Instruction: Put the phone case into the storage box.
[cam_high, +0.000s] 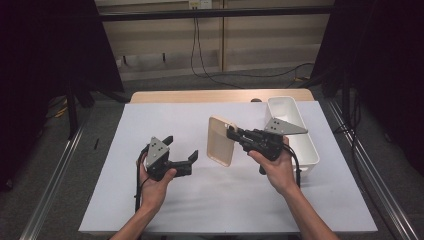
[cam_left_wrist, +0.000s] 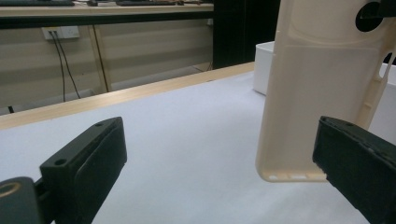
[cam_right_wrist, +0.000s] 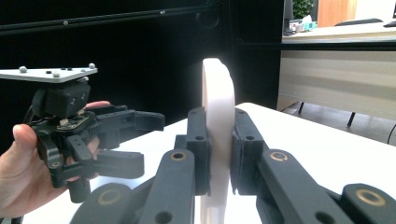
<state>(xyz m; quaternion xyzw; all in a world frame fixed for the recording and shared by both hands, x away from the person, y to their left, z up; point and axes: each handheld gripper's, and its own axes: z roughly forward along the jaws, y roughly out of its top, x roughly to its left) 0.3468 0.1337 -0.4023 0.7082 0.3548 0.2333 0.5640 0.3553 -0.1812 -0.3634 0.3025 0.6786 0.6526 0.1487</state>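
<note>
The right gripper (cam_high: 234, 134) is clamped on a cream phone case (cam_high: 221, 141), held up off the white table cover (cam_high: 150, 120) approx. mid-table, w/ its long side roughly upright and tilted a bit. In the right gripper view the case (cam_right_wrist: 217, 126) shows edge-on, pinched between both jaw pads. The left gripper (cam_high: 181, 148) sits just left of the case — jaws spread wide, nothing between them. In the left gripper view the case (cam_left_wrist: 322, 88) stands close ahead toward the right jaw, its bottom edge clear of the table cover; whether it touches that jaw can't be told. A white bin (cam_high: 306, 145) sits at the table's right side, behind the right hand (cam_high: 276, 167). The left hand (cam_high: 156, 182) holds its gripper low over the cover.
</note>
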